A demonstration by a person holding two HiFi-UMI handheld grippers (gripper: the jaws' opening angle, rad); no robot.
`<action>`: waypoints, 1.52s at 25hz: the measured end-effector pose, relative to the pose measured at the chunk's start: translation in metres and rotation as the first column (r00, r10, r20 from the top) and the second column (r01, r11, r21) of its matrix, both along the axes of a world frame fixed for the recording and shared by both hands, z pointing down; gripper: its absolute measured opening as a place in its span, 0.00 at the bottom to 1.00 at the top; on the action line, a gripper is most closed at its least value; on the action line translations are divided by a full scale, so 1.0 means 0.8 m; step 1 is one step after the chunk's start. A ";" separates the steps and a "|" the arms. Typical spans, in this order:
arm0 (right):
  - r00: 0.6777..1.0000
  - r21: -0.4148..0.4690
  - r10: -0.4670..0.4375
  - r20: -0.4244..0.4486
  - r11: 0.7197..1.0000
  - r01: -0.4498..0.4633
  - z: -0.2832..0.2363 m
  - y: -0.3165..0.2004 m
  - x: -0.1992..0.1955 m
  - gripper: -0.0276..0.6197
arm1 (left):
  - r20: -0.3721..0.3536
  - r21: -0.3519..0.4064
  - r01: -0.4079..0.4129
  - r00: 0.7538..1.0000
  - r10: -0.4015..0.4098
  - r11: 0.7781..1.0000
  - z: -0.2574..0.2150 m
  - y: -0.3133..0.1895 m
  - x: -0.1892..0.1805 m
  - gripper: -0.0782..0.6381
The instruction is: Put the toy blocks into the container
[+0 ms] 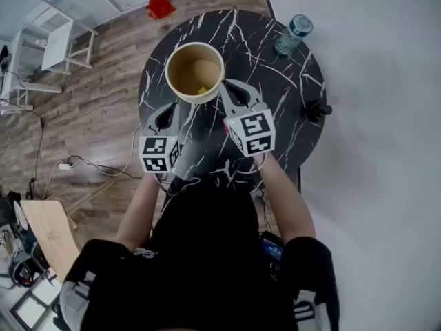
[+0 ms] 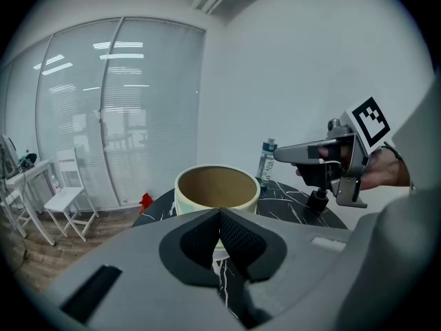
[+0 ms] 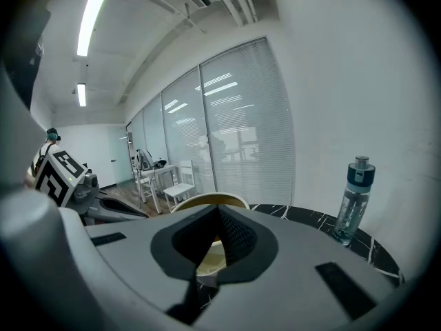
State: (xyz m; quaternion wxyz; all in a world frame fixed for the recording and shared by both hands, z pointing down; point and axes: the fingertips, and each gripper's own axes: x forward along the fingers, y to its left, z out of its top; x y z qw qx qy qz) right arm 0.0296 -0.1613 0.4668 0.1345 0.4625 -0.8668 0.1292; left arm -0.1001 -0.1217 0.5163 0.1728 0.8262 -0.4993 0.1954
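The person's bare forearms reach from the body toward 12 o'clock over the round marble table (image 1: 275, 88). They converge as they go, the left angled toward 1 o'clock and the right toward 11 o'clock. Each hand carries its tool tipped a little below level, marker cube nearest the body and jaws leading.

The left gripper (image 1: 176, 106) has its tips at the container's 7 o'clock, just beside the wall. The right gripper (image 1: 229, 87) has its tips at the container's 4 o'clock, close to the rim. Each gripper's own view shows the two pads pressed flat together with nothing between them, so both tongs are fully closed and empty.

The container (image 1: 195, 99), a cream round tub, sits toward 10 o'clock on the tabletop. It stands upright with its axis vertical and its open mouth facing up.

One yellow block (image 1: 202, 89) lies on the tub's floor at about 5 o'clock. It is too small to tell which way its long side runs.

A water bottle (image 1: 293, 34) stands upright near the table's 1 o'clock edge, well apart from the tub.
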 end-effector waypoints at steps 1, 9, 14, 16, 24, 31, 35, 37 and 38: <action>1.000 0.002 0.006 0.003 1.000 -0.006 0.000 0.003 0.005 0.04 | 0.006 0.003 -0.012 1.000 0.012 1.000 -0.002 0.002 0.005 0.11; 0.999 -0.007 0.050 0.022 0.999 -0.050 0.008 0.034 0.038 0.04 | 0.083 0.004 -0.139 0.987 0.138 0.990 -0.004 0.025 0.041 0.11; 0.996 -0.018 0.081 0.037 0.997 -0.081 0.023 0.052 0.058 0.04 | 0.128 -0.016 -0.239 0.962 0.239 0.971 0.004 0.036 0.073 0.11; 0.996 -0.025 0.085 0.039 0.996 -0.084 0.030 0.059 0.065 0.04 | 0.142 -0.018 -0.273 0.952 0.272 0.962 0.008 0.039 0.087 0.11; 0.993 -0.064 0.114 0.041 0.992 -0.111 0.060 0.089 0.083 0.04 | 0.195 -0.100 -0.404 0.888 0.416 0.909 0.038 0.057 0.129 0.11; 0.985 -0.114 0.159 0.066 0.982 -0.151 0.094 0.115 0.096 0.04 | 0.245 -0.219 -0.488 0.810 0.532 0.845 0.078 0.078 0.150 0.11; 0.978 -0.144 0.193 0.083 0.973 -0.179 0.113 0.130 0.104 0.04 | 0.250 -0.269 -0.527 0.770 0.587 0.806 0.097 0.092 0.163 0.11; 0.973 -0.159 0.212 0.090 0.968 -0.196 0.121 0.136 0.110 0.04 | 0.253 -0.302 -0.543 0.747 0.615 0.784 0.110 0.099 0.170 0.11; 0.971 -0.165 0.223 0.092 0.965 -0.206 0.124 0.139 0.114 0.04 | 0.255 -0.319 -0.549 0.735 0.628 0.773 0.117 0.102 0.173 0.11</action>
